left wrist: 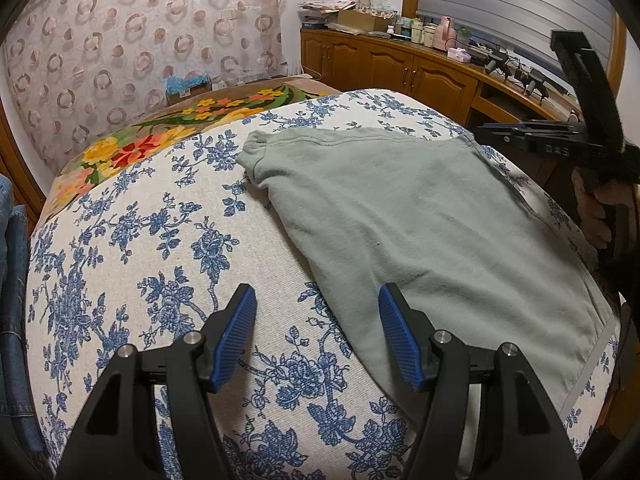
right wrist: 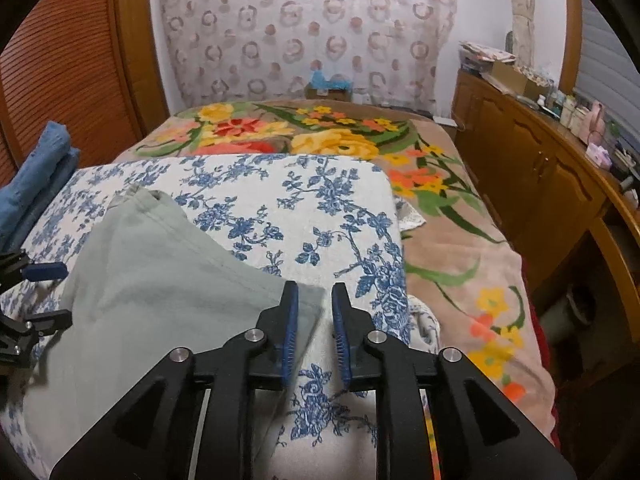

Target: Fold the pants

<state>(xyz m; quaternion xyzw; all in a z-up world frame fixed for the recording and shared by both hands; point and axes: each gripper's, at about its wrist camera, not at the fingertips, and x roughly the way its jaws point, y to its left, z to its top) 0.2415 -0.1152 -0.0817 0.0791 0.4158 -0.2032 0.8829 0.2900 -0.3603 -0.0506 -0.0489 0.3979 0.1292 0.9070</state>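
The pants (left wrist: 420, 224), a pale grey-green garment, lie folded flat on a cushion covered in white cloth with blue flowers (left wrist: 160, 240), which rests on a bed spread with a brown blanket with large yellow, orange and red flowers (right wrist: 460, 240). The left tongs (left wrist: 318, 332) stand open with nothing between the blue ribbed pads; the bare floral cover shows in the gap, and the near left edge of the pants runs just beside and under the right-hand pad (left wrist: 400, 336), though whether that pad touches the cloth cannot be told. From these tongs the pants stretch ahead and to the right, their gathered, hemmed end (left wrist: 256, 148) lying farthest ahead. The right tongs (right wrist: 316, 332) are parted by a narrow gap and grip nothing: a corner of the pants (right wrist: 168, 288) reaches to the left-hand pad (right wrist: 290, 332) and appears blurred between the two pads, while the floral cover shows below the gap. In the left wrist view the right tongs sit at the far right edge of the pants, held by a hand (left wrist: 596, 208). In the right wrist view the left tongs (right wrist: 40, 296) show at the left border, open beside the pants. A stack of folded blue denim (right wrist: 36, 176) lies to the left of the cushion, and wooden cabinets (right wrist: 532, 184) stand to the right of the bed.
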